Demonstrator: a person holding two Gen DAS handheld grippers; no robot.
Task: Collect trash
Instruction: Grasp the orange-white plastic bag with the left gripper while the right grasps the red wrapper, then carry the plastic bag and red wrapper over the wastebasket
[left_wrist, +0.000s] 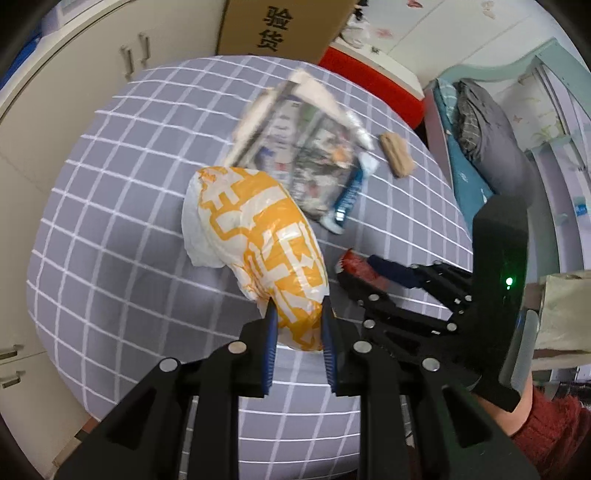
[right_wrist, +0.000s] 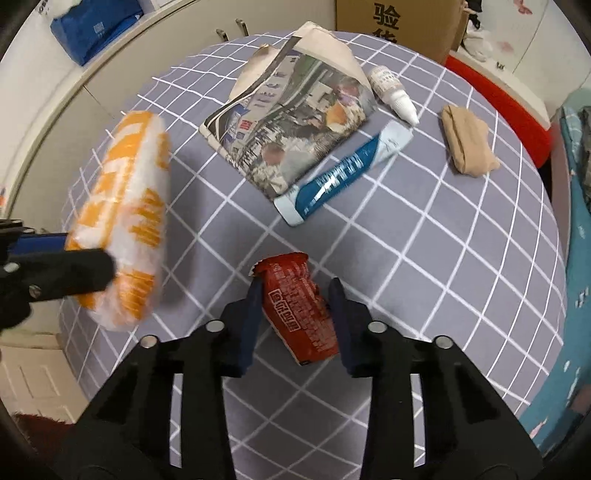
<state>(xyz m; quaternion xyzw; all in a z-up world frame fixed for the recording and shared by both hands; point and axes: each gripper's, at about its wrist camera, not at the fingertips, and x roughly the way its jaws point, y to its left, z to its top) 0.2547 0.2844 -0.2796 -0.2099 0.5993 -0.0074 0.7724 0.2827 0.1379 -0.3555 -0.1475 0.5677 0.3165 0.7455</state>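
Left tongs (left_wrist: 297, 321) pinching the soft, light orange-and-white plastic bag (left_wrist: 258, 240) above the desk (left_wrist: 110, 221), right tongs (right_wrist: 295, 314) open around the crinkly red wrapper (right_wrist: 295, 306), best squeezed mid-body.

Both wrist views are evenly and fairly brightly lit by soft indoor light, with no hard glare. Shadows are faint: a soft dark patch lies on the checked tablecloth (left_wrist: 110, 221) under and left of the orange-and-white bag (left_wrist: 258, 251), and another under the red packet (right_wrist: 299, 310) at the lower centre of the right view. Fisheye distortion bulges the cloth's grid into a dome and bends the cabinet lines at the left edges; the corners fall off to black vignette. Motion blur smears the newspaper (left_wrist: 303, 147) at upper centre of the left view, and the bag at left in the right view. A green indicator light (left_wrist: 509, 281) glows at right.
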